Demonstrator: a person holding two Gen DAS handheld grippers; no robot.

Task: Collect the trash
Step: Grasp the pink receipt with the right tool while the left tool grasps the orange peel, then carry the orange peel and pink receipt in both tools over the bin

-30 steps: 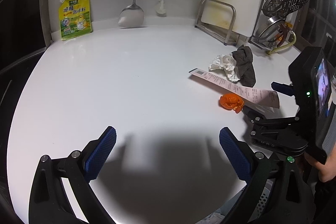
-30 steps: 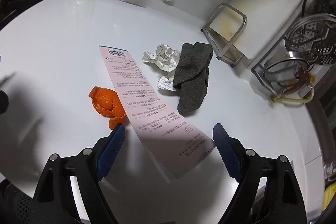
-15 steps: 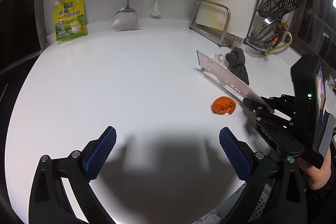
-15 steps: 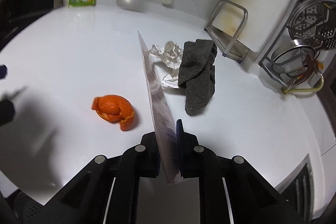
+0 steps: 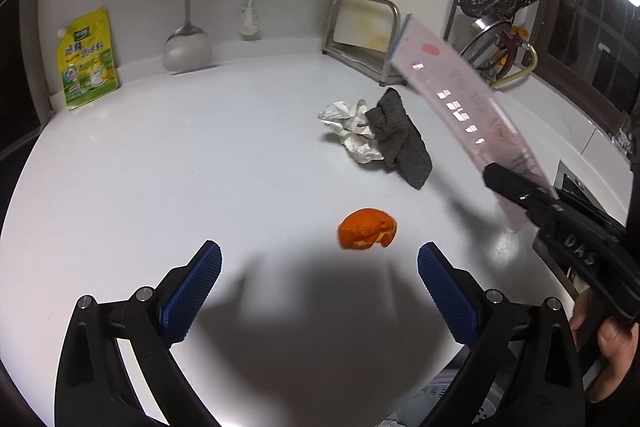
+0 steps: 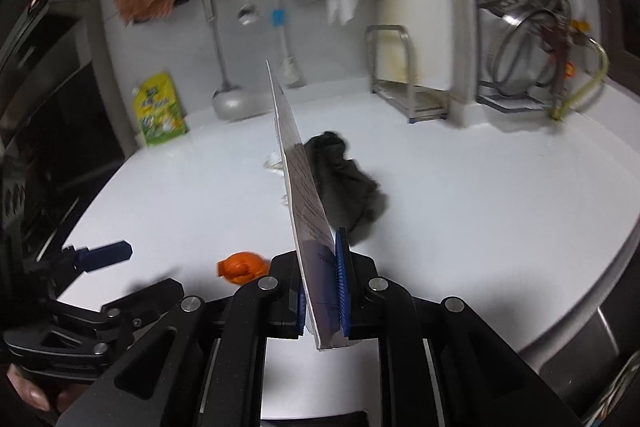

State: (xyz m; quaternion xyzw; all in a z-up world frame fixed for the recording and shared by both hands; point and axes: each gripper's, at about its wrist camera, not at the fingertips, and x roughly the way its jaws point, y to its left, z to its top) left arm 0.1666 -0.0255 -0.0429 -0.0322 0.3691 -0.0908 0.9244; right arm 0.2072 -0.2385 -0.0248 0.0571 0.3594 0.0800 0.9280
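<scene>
Right hand-held gripper [image 6: 322, 291] is clamped on the lower end of a long pink receipt [image 6: 298, 183], blue pads pinching it edge-on, w/ the strip raised clear of the white table [image 6: 480, 195] and sticking up and away from the jaws. In the left wrist view the same receipt [image 5: 460, 95] slants up toward the rack at back, held by the right hand-held gripper [image 5: 516, 193] at the right edge, a person's fingers [image 5: 608, 343] on its grip. Left hand-held gripper [image 5: 320, 287] hovers over the near part of the table [image 5: 180, 167], jaws wide apart, nothing between them. Orange peel [image 5: 368, 229] lies on the table just ahead of it, between the two pads in view but apart from both. Farther back, crumpled white paper [image 5: 350, 131] sits touching a dark grey cloth [image 5: 400, 141]. Yellow-green pouch [image 5: 86, 61] leans on the back wall at left, near a hanging ladle [image 5: 186, 43].
</scene>
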